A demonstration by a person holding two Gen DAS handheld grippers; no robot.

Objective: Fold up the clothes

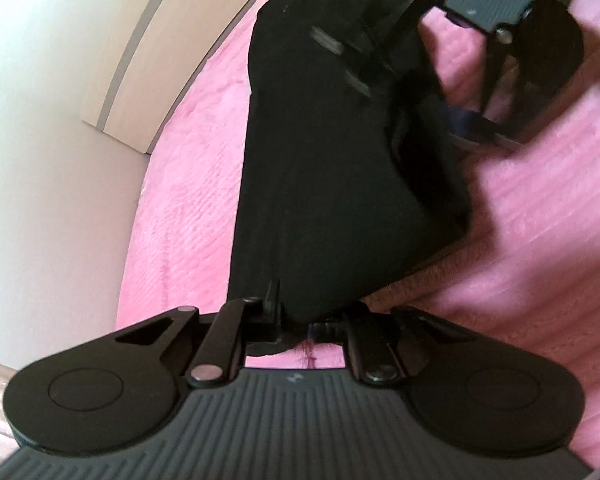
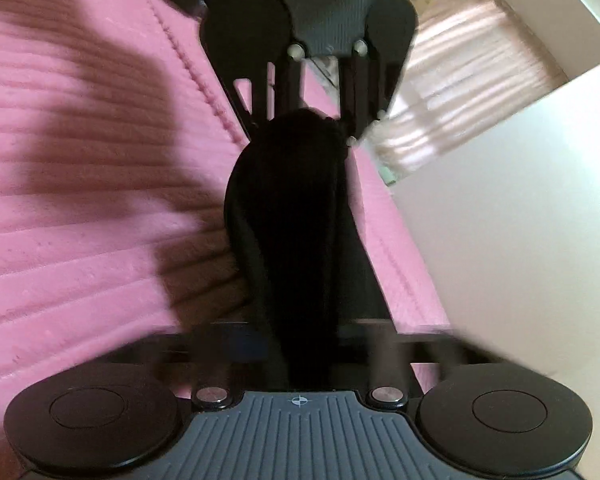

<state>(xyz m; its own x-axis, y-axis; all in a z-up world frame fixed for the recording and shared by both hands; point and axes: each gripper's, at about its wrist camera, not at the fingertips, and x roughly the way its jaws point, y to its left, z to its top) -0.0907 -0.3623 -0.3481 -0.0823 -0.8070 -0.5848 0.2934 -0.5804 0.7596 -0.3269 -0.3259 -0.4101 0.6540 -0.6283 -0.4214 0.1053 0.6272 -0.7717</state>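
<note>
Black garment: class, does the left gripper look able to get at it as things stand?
Probably yes: the left gripper appears already shut on one end of the black garment, stretched above the pink blanket, with nothing between.

Left gripper had its jaws drawn in tight, pinched on cloth at the tips. Right gripper was likewise clamped, fabric running straight out from between its jaws. The two faced each other nose to nose, each in the other's camera, right one blurred. No hands or sleeves were visible in either view.
</note>
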